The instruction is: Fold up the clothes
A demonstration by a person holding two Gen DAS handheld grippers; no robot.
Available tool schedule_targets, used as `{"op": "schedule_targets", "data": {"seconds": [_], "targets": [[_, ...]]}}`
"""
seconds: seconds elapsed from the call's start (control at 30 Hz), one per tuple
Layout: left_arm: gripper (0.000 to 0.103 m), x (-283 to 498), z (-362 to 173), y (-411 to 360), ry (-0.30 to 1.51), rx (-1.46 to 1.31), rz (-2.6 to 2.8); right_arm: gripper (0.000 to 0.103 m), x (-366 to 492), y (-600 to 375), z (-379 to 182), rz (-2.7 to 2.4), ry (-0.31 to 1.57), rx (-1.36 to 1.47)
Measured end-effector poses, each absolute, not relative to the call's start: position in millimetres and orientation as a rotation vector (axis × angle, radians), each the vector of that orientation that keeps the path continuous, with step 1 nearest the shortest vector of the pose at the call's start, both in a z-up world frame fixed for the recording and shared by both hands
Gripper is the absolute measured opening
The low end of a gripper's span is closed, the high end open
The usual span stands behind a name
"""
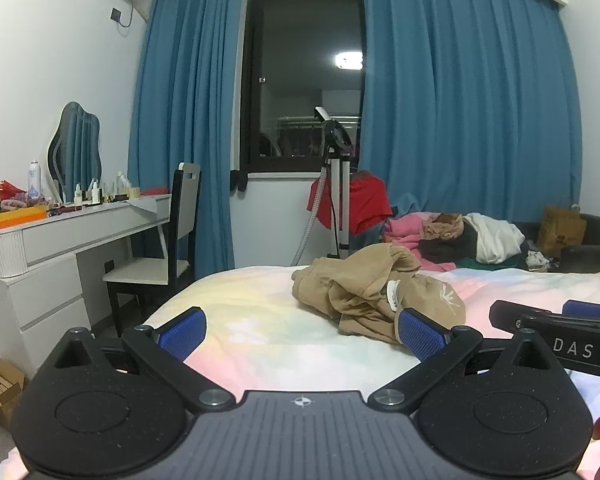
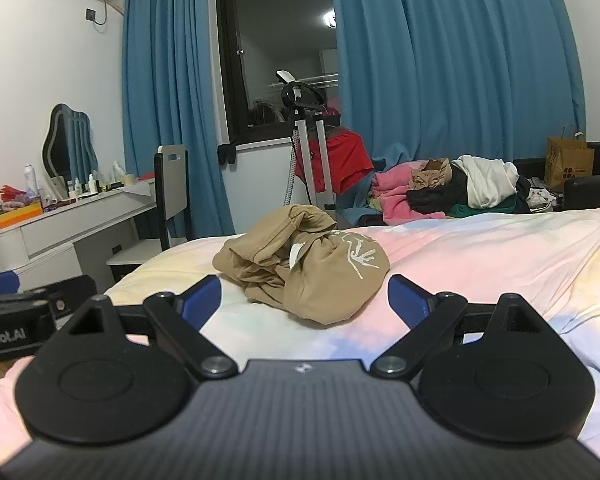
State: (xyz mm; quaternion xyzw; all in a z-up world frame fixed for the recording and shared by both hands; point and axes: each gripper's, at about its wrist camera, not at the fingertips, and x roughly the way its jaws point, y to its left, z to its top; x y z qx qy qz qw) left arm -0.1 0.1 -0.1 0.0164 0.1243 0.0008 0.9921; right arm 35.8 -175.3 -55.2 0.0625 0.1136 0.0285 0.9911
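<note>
A crumpled tan garment (image 1: 374, 292) with a white print and a white label lies in a heap on the pastel bed sheet (image 1: 260, 320). It also shows in the right wrist view (image 2: 304, 268). My left gripper (image 1: 302, 330) is open and empty, just short of the heap, its right pad (image 1: 418, 334) near the cloth's edge. My right gripper (image 2: 304, 300) is open and empty, with the heap just ahead between its jaws. The right gripper also shows at the right edge of the left wrist view (image 1: 556, 332).
A pile of mixed clothes (image 2: 452, 192) lies at the bed's far side. A garment steamer stand (image 2: 312, 152) with a red garment stands by the window. A white dressing table (image 1: 60, 240) and a chair (image 1: 160, 256) stand left. A paper bag (image 2: 568, 160) sits far right.
</note>
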Motion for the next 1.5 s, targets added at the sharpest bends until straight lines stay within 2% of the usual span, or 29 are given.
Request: {"op": "schedule_targets", "data": {"seconds": [0.63, 0.67, 0.7, 0.73, 0.77, 0.8, 0.83, 1.07, 1.1, 1.13, 1.17, 1.2, 1.37, 1.43, 1.5], "targets": [[0.103, -1, -1, 5, 0.243, 0.008, -0.008, 0.091, 32, -177, -56, 0.067, 0.233, 0.176], [0.103, -1, -1, 5, 0.245, 0.007, -0.008, 0.088, 32, -176, -56, 0.062, 0.233, 0.171], [0.103, 0, -1, 5, 0.246, 0.005, -0.007, 0.071, 32, -176, -56, 0.056, 0.233, 0.166], [0.103, 0, -1, 5, 0.247, 0.005, -0.007, 0.063, 33, -176, -55, 0.052, 0.233, 0.162], [0.103, 0, -1, 5, 0.247, 0.005, -0.008, 0.059, 33, -176, -56, 0.052, 0.234, 0.162], [0.103, 1, -2, 6, 0.248, 0.004, -0.009, 0.048, 34, -176, -57, 0.053, 0.236, 0.163], [0.103, 1, -2, 6, 0.247, 0.005, -0.010, 0.041, 35, -177, -57, 0.053, 0.237, 0.163], [0.103, 0, -4, 7, 0.236, 0.007, -0.016, 0.046, 37, -178, -58, 0.044, 0.244, 0.175], [0.103, 0, -5, 7, 0.237, 0.007, -0.016, 0.052, 37, -178, -58, 0.042, 0.250, 0.172], [0.103, 1, -5, 7, 0.239, 0.008, -0.016, 0.065, 38, -178, -57, 0.044, 0.258, 0.172], [0.103, 2, -6, 8, 0.241, 0.009, -0.016, 0.070, 38, -178, -57, 0.047, 0.262, 0.175], [0.103, 2, -7, 8, 0.243, 0.010, -0.015, 0.080, 39, -179, -56, 0.048, 0.264, 0.178], [0.103, 7, -13, 8, 0.258, 0.019, -0.016, 0.081, 38, -181, -54, 0.046, 0.267, 0.209], [0.103, 10, -16, 9, 0.267, 0.017, -0.021, 0.089, 38, -185, -51, 0.048, 0.274, 0.228], [0.103, 13, -18, 9, 0.277, 0.016, -0.026, 0.088, 36, -188, -48, 0.053, 0.271, 0.248]]}}
